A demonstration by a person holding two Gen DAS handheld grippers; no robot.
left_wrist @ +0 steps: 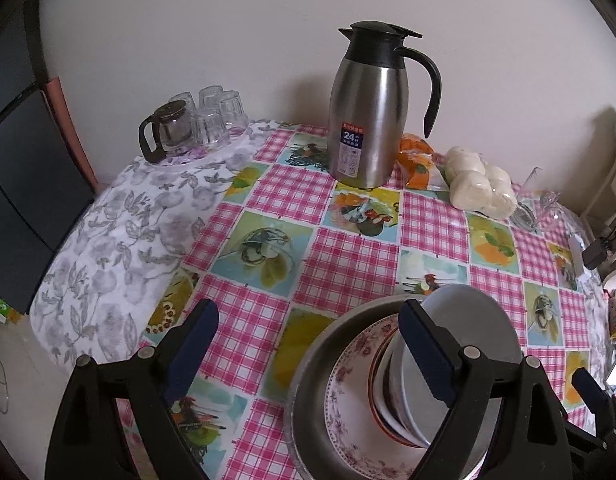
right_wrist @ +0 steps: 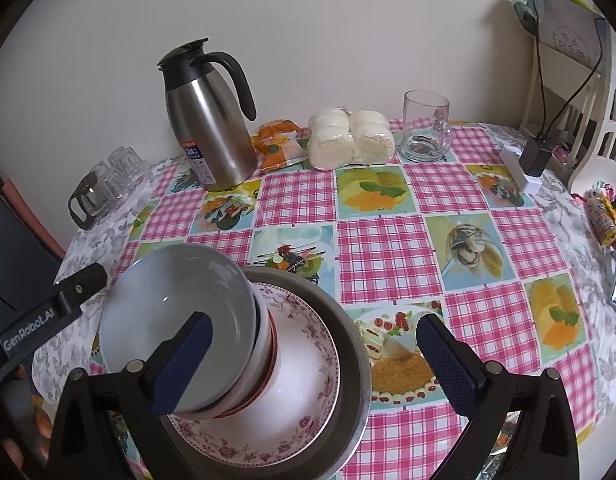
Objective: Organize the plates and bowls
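Bowls [right_wrist: 211, 320] sit stacked on the flowered plate [right_wrist: 308, 420] inside the metal basin [right_wrist: 356, 344], between both grippers' spread, empty fingers [left_wrist: 195, 344]; sorting looks largely done.

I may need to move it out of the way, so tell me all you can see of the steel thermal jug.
The steel thermal jug stands upright near the back of the table, by the wall. Its body looks like brushed stainless steel, with a black lid and spout, a black curved handle and a label low on its front. It rests on the checked tablecloth, an orange packet just beside it. No hand-held gripper touches it.
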